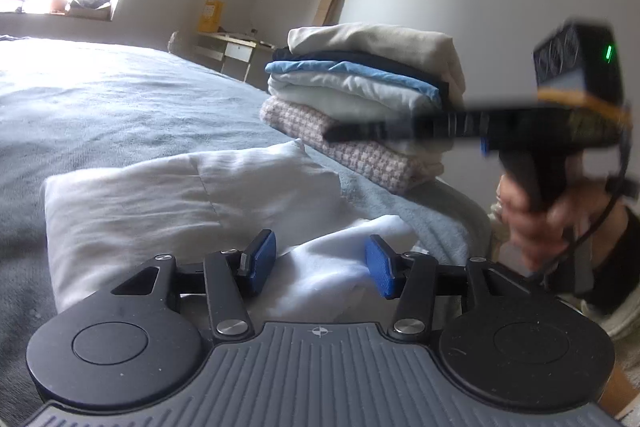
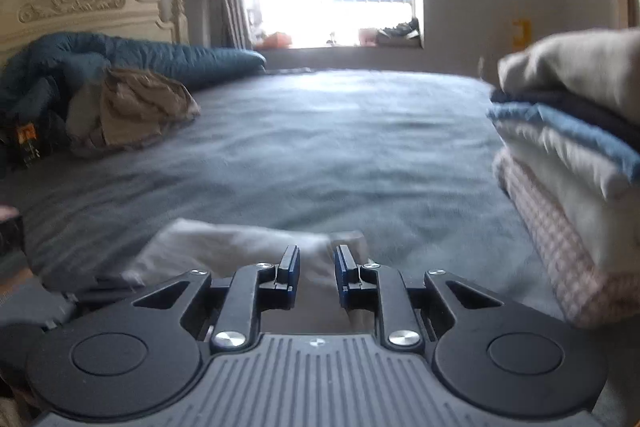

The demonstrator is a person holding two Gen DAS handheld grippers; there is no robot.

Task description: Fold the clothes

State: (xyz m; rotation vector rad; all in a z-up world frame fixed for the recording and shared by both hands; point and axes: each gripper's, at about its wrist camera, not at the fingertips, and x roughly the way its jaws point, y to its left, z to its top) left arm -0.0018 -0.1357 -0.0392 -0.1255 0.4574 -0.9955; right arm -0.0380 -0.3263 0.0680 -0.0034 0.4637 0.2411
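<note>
A white garment (image 1: 160, 195) lies folded on the grey bed (image 1: 100, 107), just ahead of my left gripper (image 1: 320, 267). A bunched fold of it sits between the left gripper's blue pads, which stand wide apart and do not visibly squeeze it. My right gripper (image 1: 336, 135), held in a hand (image 1: 532, 223), hovers blurred in front of a stack of folded clothes (image 1: 360, 95). In the right wrist view my right gripper (image 2: 316, 267) has its pads a narrow gap apart with nothing between them. The white garment (image 2: 224, 247) lies below it, and the stack (image 2: 568, 155) is at the right.
A teal duvet (image 2: 120, 59) and a tan heap of clothes (image 2: 132, 107) lie by the cream headboard (image 2: 80, 7). The grey sheet (image 2: 340, 147) stretches toward a bright window. A small desk (image 1: 232, 51) stands beyond the bed's far edge.
</note>
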